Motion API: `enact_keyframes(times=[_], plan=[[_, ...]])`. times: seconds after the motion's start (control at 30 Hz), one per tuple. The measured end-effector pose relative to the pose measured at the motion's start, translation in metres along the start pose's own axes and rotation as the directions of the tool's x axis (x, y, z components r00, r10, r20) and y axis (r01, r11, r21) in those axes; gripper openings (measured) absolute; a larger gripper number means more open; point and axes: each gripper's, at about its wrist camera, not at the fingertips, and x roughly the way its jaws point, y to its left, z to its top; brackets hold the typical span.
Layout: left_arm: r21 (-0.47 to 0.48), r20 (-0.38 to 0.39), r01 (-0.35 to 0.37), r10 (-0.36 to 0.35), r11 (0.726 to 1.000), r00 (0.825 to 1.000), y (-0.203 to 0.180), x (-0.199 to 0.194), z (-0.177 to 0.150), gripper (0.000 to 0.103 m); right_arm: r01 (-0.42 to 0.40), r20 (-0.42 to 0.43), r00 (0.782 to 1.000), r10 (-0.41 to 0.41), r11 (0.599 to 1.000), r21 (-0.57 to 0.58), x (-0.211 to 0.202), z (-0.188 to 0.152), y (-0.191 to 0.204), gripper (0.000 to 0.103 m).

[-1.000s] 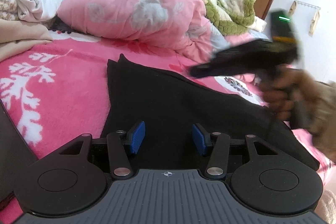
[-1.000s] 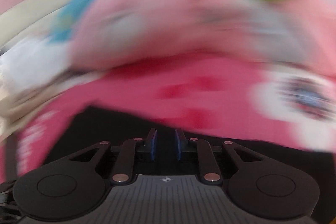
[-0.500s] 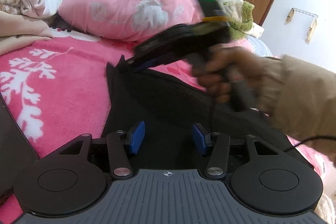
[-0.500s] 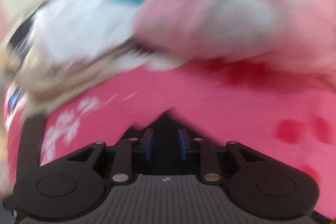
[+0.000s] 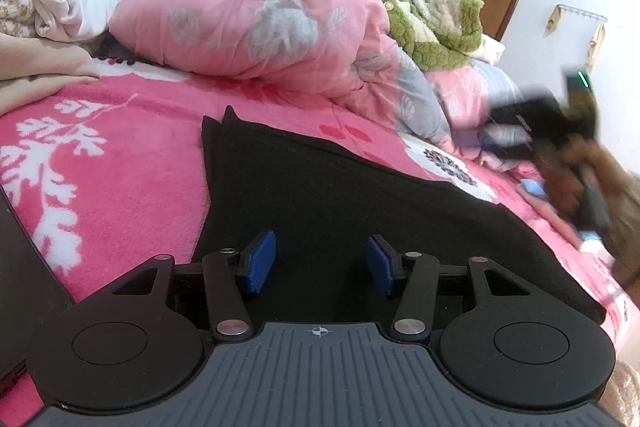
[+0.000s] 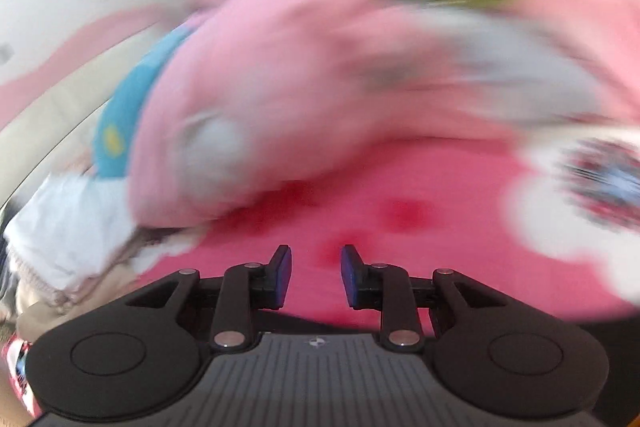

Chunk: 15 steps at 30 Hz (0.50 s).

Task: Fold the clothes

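The black cloth (image 5: 340, 199) lies folded flat mid-bed (image 5: 120, 163), pillows (image 5: 256, 23) crowding its far edge. Left tool (image 5: 320, 261) gapes empty over it; right tool (image 6: 314, 275) is parted, empty.

A black garment (image 5: 340, 203) lies spread flat on the pink, flower-printed bed (image 5: 120, 179). It is plain, dark and matte, with no visible print. It is folded over into layers: two pointed corners stand stacked at its far left end, one just behind the other. From there its long far edge runs diagonally down to the right. The near part is hidden, and the right wrist view shows only a dark sliver.
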Motion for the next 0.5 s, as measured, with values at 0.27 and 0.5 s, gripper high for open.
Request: enact_keyframes(times=[0.27, 0.5], plan=[[0.075, -0.038, -0.066, 0.069, 0.995, 0.997, -0.014, 0.002, 0.002, 0.052, 0.224, -0.036, 0.974, -0.224, 0.929, 0.293, -0.035, -0.030, -0.166, 0.017], [0.131, -0.083, -0.119, 0.131, 0.984, 0.988, -0.028, 0.006, 0.006, 0.059, 0.372, 0.051, 0.906, -0.420, 0.847, 0.381, -0.084, -0.022, -0.208, 0.022]])
